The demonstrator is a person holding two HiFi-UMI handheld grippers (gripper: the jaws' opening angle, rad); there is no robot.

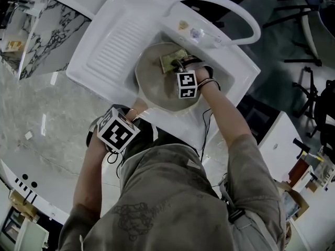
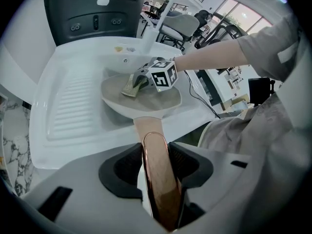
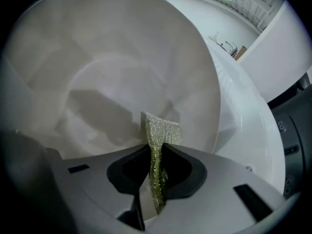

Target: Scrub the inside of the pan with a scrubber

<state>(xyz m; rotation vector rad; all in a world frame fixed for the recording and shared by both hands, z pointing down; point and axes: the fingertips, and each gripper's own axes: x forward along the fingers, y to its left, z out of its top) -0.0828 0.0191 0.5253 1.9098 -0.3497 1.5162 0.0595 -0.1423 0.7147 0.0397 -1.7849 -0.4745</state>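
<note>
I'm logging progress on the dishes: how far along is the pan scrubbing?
Done: the pan sits in the sink, left gripper shut on its handle, right gripper pinching the scrubber. In hand: the scrubber is down inside the pan. Left: the scrubbing itself; I can't tell how much is cleaned.

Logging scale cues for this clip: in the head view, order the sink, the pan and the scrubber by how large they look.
1. the sink, largest by far
2. the pan, clearly smaller than the sink
3. the scrubber, smallest, inside the pan
</note>
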